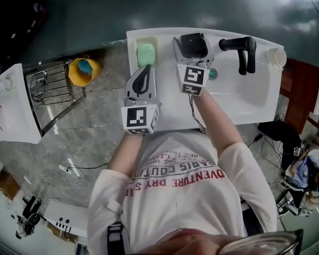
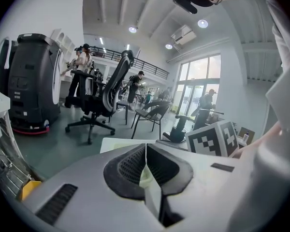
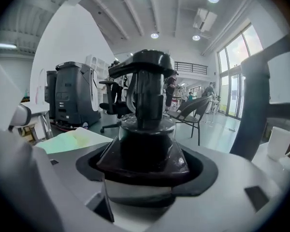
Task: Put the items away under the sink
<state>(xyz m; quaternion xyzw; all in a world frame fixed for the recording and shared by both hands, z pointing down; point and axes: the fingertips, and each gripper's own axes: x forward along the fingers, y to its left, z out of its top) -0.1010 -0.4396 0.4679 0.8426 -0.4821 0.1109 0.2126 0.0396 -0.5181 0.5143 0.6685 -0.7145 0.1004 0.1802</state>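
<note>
Gripping a dark pump bottle (image 3: 145, 129) with the right gripper (image 1: 193, 47), fingers clamped on its body just below the pump head, at the back of the white counter (image 1: 165, 118) around the basin. Cannot tell whether the bottle stands on the counter or hangs just off it. Holding the left gripper (image 2: 146, 151) low over the counter's front left, fingers pressed together on nothing, tips pointing at the green sponge (image 1: 145, 53) near the back rim.

Judged as the pick-up step for the first item, with sponge and white cup (image 1: 277, 56) not yet put away. Calls next for raising the bottle upright, clear of the black faucet (image 1: 239, 49) just beside it, then bringing it down below the basin. Needs the left fingers parted before taking the sponge. No view of the space under the sink, so no telling how open it is.
</note>
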